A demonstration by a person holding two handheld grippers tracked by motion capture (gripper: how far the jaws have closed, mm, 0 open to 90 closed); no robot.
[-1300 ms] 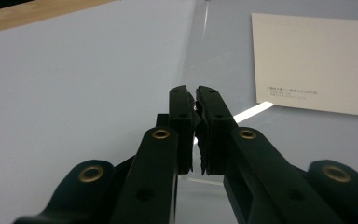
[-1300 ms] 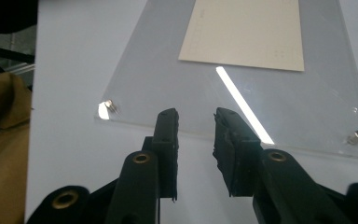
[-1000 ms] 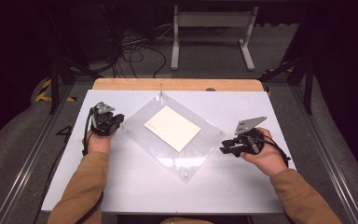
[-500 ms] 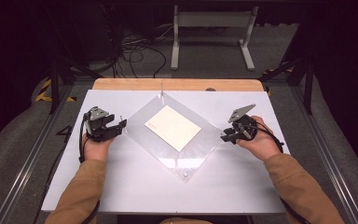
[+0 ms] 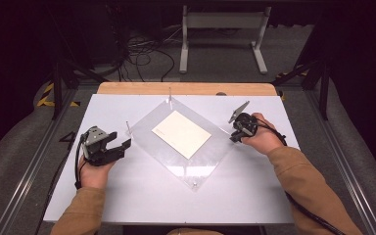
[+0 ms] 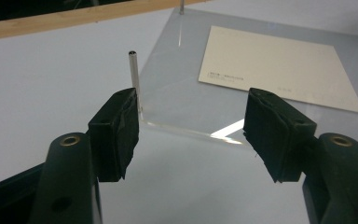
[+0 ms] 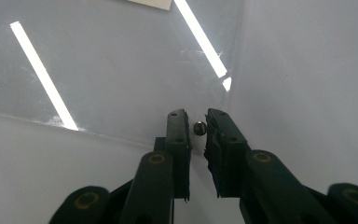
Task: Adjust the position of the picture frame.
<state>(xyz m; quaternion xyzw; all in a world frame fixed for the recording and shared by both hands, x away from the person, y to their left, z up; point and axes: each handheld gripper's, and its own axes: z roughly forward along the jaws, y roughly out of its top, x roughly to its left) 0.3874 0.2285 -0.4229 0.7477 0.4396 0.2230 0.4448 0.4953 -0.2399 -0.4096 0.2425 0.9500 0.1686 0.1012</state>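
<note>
Spreading across the middle of the high view, the white counter carries everything, with a wooden strip along its far edge. On it lies a clear acrylic sheet, turned so its corners point like a diamond, and a cream card rests flat near the sheet's middle. In the left gripper view the card shows a line of small print along one edge, too fine to read.

The person's left hand holds the left tongs just beside the sheet's left corner; in the left gripper view those tongs stand spread wide, holding nothing, with the sheet's corner lying between the jaws and farther off. The right hand holds the right tongs at the sheet's right corner, and in the right gripper view these tongs are nearly pressed together around a small metal pin, seen end-on between the jaws; whether the pads touch it I cannot tell.

A thin upright metal post stands at the sheet's left corner, just beside the left jaw. Another post stands at the far corner.
</note>
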